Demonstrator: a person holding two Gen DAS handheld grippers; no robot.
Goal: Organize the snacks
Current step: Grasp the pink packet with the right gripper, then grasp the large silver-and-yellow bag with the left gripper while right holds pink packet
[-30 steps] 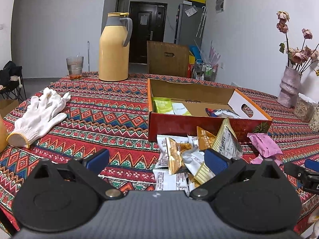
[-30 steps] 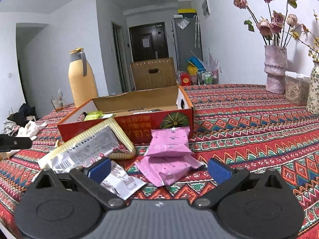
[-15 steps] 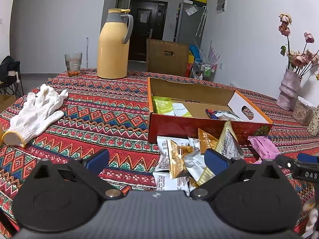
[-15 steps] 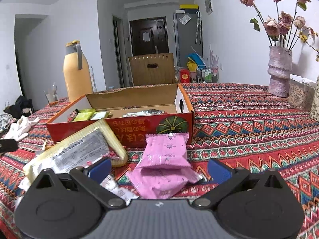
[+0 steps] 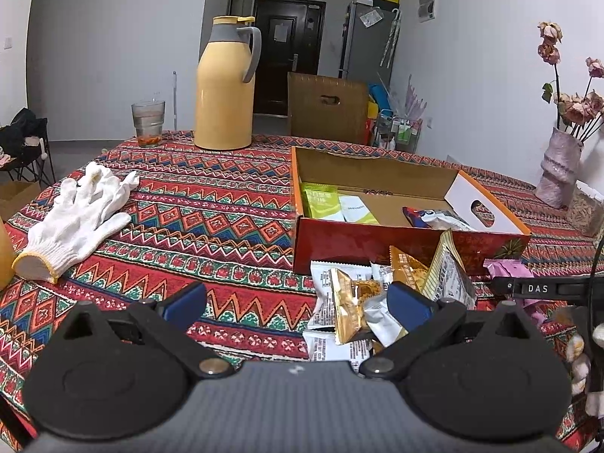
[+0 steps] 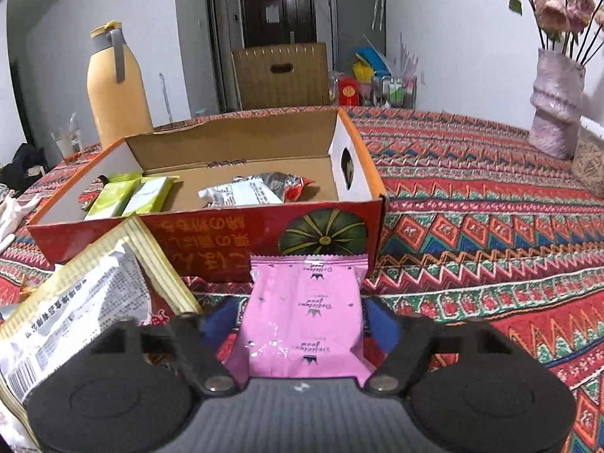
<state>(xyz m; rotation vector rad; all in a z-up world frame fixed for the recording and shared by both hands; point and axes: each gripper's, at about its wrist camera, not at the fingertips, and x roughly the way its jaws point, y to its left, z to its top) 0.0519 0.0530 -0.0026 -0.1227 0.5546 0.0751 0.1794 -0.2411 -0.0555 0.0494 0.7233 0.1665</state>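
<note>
The pink snack packet (image 6: 304,317) lies between the two blue pads of my right claw (image 6: 302,324), on the patterned tablecloth (image 6: 472,234) just short of the red cardboard box (image 6: 211,241). My right jaws have just been closing around it; the pads sit right at its two side edges, and I cannot tell whether they press it yet. Its far crimped edge reaches close to the box's front wall. To the left of this claw a large yellow-edged white packet (image 6: 79,309) leans up off the table, its edge close to my left pad. Inside the box ahead lie two green packets (image 6: 128,198) at the left and a silver-and-red bag (image 6: 253,190) toward the middle.

My left claw (image 5: 296,304) stands wide open with nothing between its pads, over bare cloth. Its right pad is at the edge of a heap of small snack packets (image 5: 355,302), gold and white, piled in front of the box. Well off to its left lies a white knitted glove (image 5: 75,222). Far ahead stand a yellow thermos jug (image 5: 224,87) and a drinking glass (image 5: 148,122). A vase of dried roses (image 5: 558,173) stands far right.
</note>
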